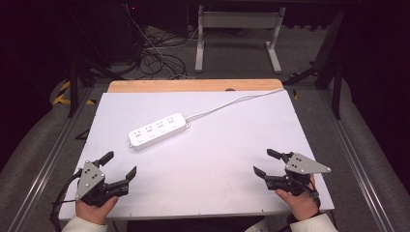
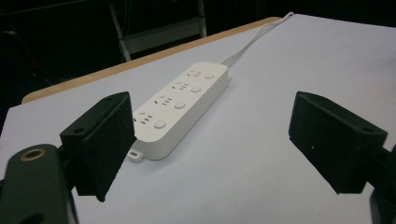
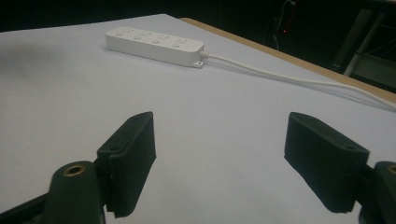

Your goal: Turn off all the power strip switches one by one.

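White strip (image 1: pixel 158 130) lies diagonal on worktop (image 1: pixel 217 159), ahead-right of my left gripper (image 1: pixel 119 166), nearer than right gripper (image 1: pixel 264 163). Both fingers spread, empty.

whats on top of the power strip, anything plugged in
Nothing is plugged into the white power strip: its four outlets and round buttons are bare. Its cable runs off the table's far edge. Its underside, flat on the table, is hidden.

The power strip (image 1: pixel 158 130) is smooth white plastic with a slight sheen, and its cord (image 1: pixel 227 104) has a smooth white sheath. The worktop (image 1: pixel 217 159) is a matt white sheet over a pale wooden edge. Each tool's pads (image 2: pixel 109 149) look like matt black ribbed rubber.
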Tool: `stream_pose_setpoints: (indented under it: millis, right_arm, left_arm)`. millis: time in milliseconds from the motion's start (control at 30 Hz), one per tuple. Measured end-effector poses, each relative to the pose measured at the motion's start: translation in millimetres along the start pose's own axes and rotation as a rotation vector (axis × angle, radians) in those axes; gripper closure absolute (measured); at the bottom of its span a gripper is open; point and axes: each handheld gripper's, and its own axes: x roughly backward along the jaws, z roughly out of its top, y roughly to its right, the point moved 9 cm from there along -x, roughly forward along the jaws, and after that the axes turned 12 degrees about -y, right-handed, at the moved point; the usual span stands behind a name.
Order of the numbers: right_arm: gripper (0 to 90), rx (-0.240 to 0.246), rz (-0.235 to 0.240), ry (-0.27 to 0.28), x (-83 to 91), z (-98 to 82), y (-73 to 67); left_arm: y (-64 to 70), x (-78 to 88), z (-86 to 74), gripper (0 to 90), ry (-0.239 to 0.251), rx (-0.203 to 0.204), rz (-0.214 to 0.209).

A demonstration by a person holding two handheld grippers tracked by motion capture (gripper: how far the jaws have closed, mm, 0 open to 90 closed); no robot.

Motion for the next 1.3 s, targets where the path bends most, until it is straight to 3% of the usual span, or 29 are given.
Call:
stream_pose_setpoints:
  millis: [233, 533, 700, 900, 1033, 1200, 1300]
  right_arm:
    - [26.6, 0.018, -0.006, 0.0, 0.2, 0.3, -1.5]
    - [28.2, 0.029, -0.004, 0.004, 0.5, 1.1, -2.8]
    - [29.5, 0.041, -0.008, 0.009, 0.7, 1.4, -3.6]
    - [29.8, 0.044, -0.004, 0.002, -0.6, 0.8, -4.5]
    - [29.8, 0.044, 0.003, 0.002, -1.4, 0.8, -5.5]
    - [29.8, 0.049, 0.013, 0.002, -2.0, 1.1, -7.3]
    - [29.8, 0.051, 0.014, 0.001, -2.3, 1.0, -7.6]
  left_arm:
    - [0.7, 0.6, 0.7, 15.0, 0.004, -0.036, 0.026]
    - [1.1, 2.5, 1.7, 15.1, -0.002, -0.016, -0.003]
    - [1.7, 3.3, 2.7, 17.9, -0.011, -0.046, 0.02]
    - [2.1, 3.9, 3.2, 27.0, -0.041, -0.079, 0.029]
    - [3.2, 6.6, 6.1, 30.3, -0.047, -0.06, 0.002]
    - [1.4, 5.0, 10.0, 50.0, -0.078, -0.055, -0.034]
    - [-1.8, 3.0, 13.2, 52.2, -0.109, -0.054, -0.042]
